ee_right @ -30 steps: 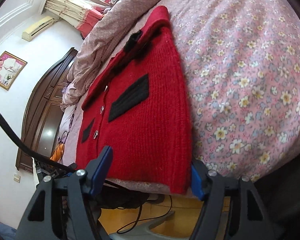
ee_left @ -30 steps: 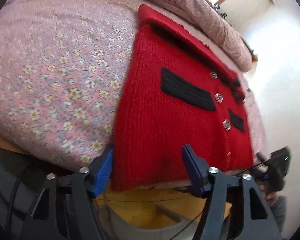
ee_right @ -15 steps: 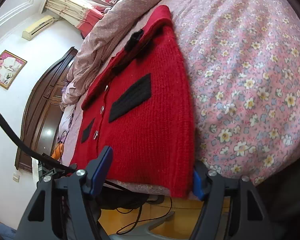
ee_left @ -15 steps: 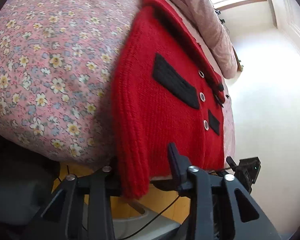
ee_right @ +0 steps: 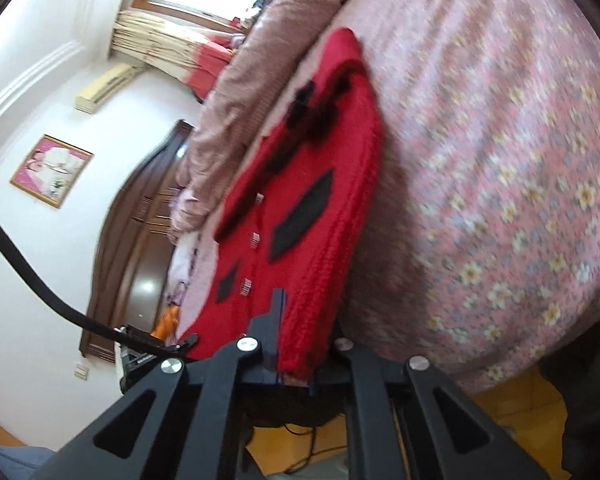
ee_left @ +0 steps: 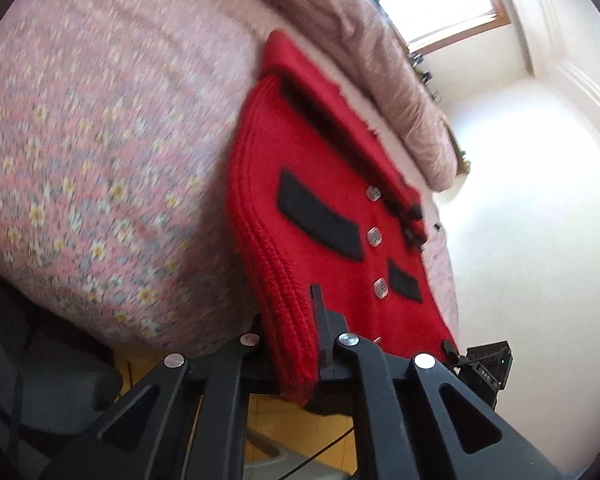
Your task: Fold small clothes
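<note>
A small red knitted cardigan [ee_left: 320,184] with black pocket flaps and silver buttons lies on a pink floral bed [ee_left: 80,168]. My left gripper [ee_left: 290,344] is shut on the cardigan's near hem corner and lifts it off the bed edge. In the right wrist view the same cardigan [ee_right: 300,216] shows, and my right gripper [ee_right: 300,348] is shut on the other near hem corner. The hem between the two grippers is raised, and the cardigan's collar end still rests on the bed.
A rolled brownish-pink quilt [ee_left: 360,40] lies along the far side of the bed. A window [ee_left: 452,4], a dark wooden wardrobe [ee_right: 140,240] and a framed picture [ee_right: 52,170] stand beyond. Yellow floor [ee_left: 268,412] and cables lie below the bed edge.
Both grippers have shut on the cardigan's near hem corners and lifted the hem off the bed edge. Both views are tilted and blurred with motion.
</note>
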The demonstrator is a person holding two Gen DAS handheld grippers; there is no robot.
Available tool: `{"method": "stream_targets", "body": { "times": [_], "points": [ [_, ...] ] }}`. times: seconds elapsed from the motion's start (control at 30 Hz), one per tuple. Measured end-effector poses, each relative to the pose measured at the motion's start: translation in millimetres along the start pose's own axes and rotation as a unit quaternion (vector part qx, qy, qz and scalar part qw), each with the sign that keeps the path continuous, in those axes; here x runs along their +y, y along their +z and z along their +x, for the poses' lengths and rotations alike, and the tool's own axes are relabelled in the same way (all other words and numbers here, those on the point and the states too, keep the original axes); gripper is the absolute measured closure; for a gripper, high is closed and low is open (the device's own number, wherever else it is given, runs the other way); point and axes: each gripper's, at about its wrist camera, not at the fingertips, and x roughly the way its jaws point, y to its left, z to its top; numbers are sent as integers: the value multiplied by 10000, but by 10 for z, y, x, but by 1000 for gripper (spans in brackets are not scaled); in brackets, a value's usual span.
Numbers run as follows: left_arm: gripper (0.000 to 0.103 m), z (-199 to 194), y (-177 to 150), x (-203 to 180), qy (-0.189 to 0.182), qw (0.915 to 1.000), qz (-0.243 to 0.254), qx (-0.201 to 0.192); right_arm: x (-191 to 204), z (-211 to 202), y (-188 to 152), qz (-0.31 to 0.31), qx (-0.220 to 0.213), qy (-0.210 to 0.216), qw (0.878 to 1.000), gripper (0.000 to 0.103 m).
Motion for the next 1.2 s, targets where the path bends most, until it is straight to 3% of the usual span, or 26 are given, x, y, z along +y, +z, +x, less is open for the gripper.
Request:
{"method": "stream_targets", "body": {
  "times": [0.17,0.3,0.4,0.5,0.57,0.6,0.63,0.7,0.73,0.8,0.93,1.03,1.2],
  "points": [
    [102,-136,265,-343,-289,9984,175,-458,285,2,230,-219,-191,433,9986,95],
    [102,-122,769,-744,-584,9950,457,-667,599,55,674,-688,-383,569,9953,95],
    [102,29,1268,-1104,-752,9913,653,-857,837,197,1211,-987,-506,572,9922,95],
    [102,256,1827,-1344,-455,9881,855,-1198,1038,443,1847,-1356,-687,483,9872,95],
    [101,520,2214,-1248,-281,9891,497,-1355,1023,688,2357,-1300,-787,382,9876,95],
    [97,662,2345,-1170,-92,9902,396,-1334,962,790,2538,-1228,-849,207,9886,90],
    [89,853,2496,-1026,285,9920,188,-1218,863,929,2706,-1121,-879,-82,9898,72],
    [85,1029,2598,-703,654,9916,-410,-1043,541,1191,2950,-468,-771,-885,9920,41],
    [85,1059,2578,-562,553,9909,-634,-1048,389,1245,2979,-99,-689,-973,9928,41],
    [83,1073,2507,-363,406,9913,-744,-1010,156,1215,2876,256,-692,-479,9961,40],
    [76,1044,2351,-142,836,9905,-502,-969,-37,997,2522,85,-787,-930,9925,30],
    [76,1065,2301,-42,1187,9898,-238,-754,-182,864,2317,172,-701,-1049,9919,30],
    [75,1087,2392,-40,1101,9896,-206,-899,-7,723,2409,-414,-909,-1015,9898,30]
  ]
}}
